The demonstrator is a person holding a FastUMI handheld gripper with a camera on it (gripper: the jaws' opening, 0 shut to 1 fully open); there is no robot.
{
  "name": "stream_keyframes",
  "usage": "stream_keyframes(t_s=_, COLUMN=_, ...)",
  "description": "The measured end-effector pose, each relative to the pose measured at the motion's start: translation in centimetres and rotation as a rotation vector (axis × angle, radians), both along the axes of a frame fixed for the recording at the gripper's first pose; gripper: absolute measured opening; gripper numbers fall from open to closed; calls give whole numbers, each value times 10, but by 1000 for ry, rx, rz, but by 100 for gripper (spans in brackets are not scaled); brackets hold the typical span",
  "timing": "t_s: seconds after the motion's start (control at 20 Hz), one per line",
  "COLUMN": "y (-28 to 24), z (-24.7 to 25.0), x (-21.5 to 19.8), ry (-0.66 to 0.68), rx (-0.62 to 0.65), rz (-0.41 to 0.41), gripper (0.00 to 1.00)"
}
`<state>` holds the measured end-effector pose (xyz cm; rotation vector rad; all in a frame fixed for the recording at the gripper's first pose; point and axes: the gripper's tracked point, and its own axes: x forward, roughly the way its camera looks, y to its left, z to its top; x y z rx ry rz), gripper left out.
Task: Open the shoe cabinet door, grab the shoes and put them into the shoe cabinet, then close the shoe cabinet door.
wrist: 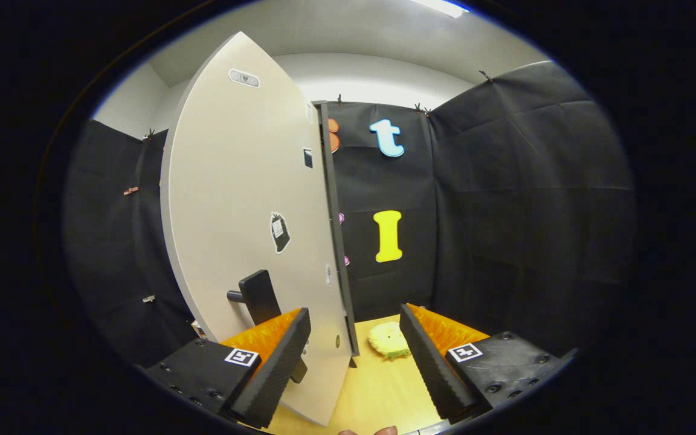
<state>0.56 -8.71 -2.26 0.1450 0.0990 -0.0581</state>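
Bright, even light falls from a ceiling strip lamp (pixel 441 7) high above the tool (pixel 354 353), whose fingers stand apart. The pale cabinet door (pixel 245 205) bows under fisheye distortion. Focus is sharp; shadows are soft.

I am seeing black cloth (pixel 523 199) hanging as the booth's wall, held by small clips (pixel 486 75) along its top edge. Above it a white wall (pixel 372 75) is meeting a pale ceiling, where a strip light (pixel 441 7) is glowing. A light wooden surface (pixel 372 386) is lying below.
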Motion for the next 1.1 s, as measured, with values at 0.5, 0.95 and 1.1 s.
stream_keyframes(t_s=0.5, y=123, z=2, x=33, ry=-8, rx=16, rz=146, gripper=98)
stream_keyframes(t_s=0.95, y=129, z=17, x=42, ry=-39, rx=-35, rz=144, gripper=98)
stream_keyframes(t_s=1.1, y=128, z=21, x=44, ry=-44, rx=-37, rz=136, gripper=98)
